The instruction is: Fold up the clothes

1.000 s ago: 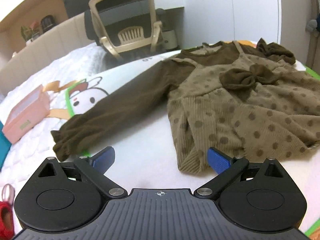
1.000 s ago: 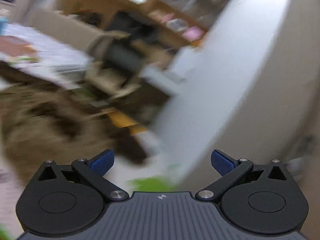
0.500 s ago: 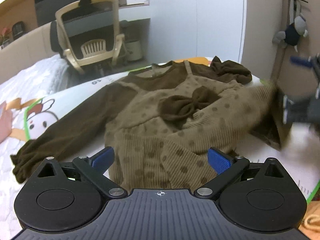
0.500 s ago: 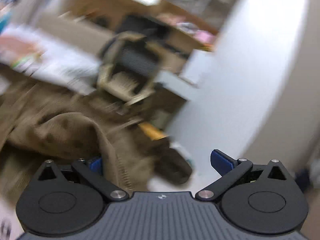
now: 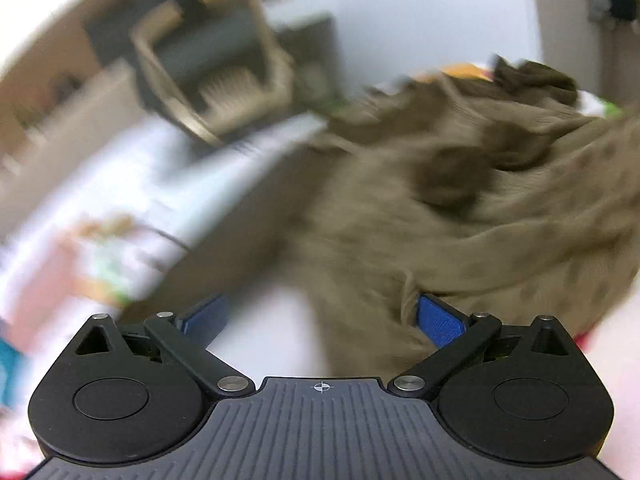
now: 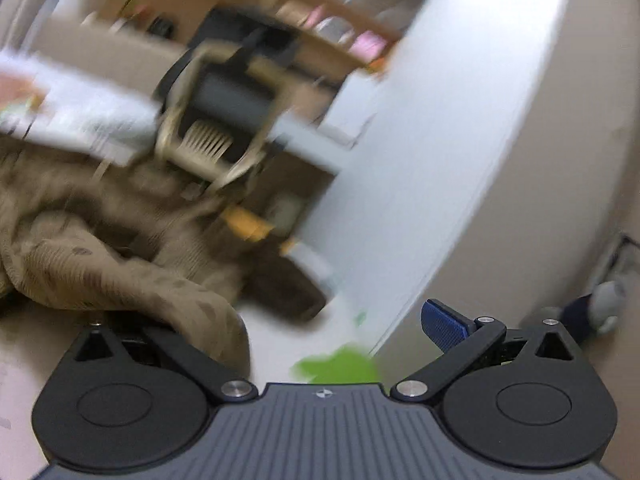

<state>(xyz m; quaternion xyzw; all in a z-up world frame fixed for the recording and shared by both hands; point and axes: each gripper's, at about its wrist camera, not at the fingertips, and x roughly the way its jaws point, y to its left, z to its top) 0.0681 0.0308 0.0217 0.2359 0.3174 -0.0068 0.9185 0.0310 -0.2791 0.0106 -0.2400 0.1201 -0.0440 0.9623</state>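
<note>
While both views are smeared with motion, we can make out the dotted brown dress [image 5: 460,208] bunched on the white bed [image 5: 272,320], on the side nearer us from the beige chair [image 5: 224,80]. Our left tool [image 5: 320,316] stands released, its two blue pads spread wide; dress fabric lies against the inner face of one pad [image 5: 438,318], yet nothing is pinched. Our right tool [image 6: 320,320] also looks spread: one blue pad [image 6: 444,322] stands clear, while the other is buried under a fold of the dress [image 6: 120,272] draped across that finger, so we judge it released with cloth resting on it. The risk we see is that neither tool has a true hold. If we close now, we may catch a thick wad or several layers instead of a single hem, and the fold would come out crooked. The draped cloth could also slide off the right finger, or drag the whole dress toward the chair and rumple it further. The dark sleeve beyond the dress is too blurred for us to place.
</note>
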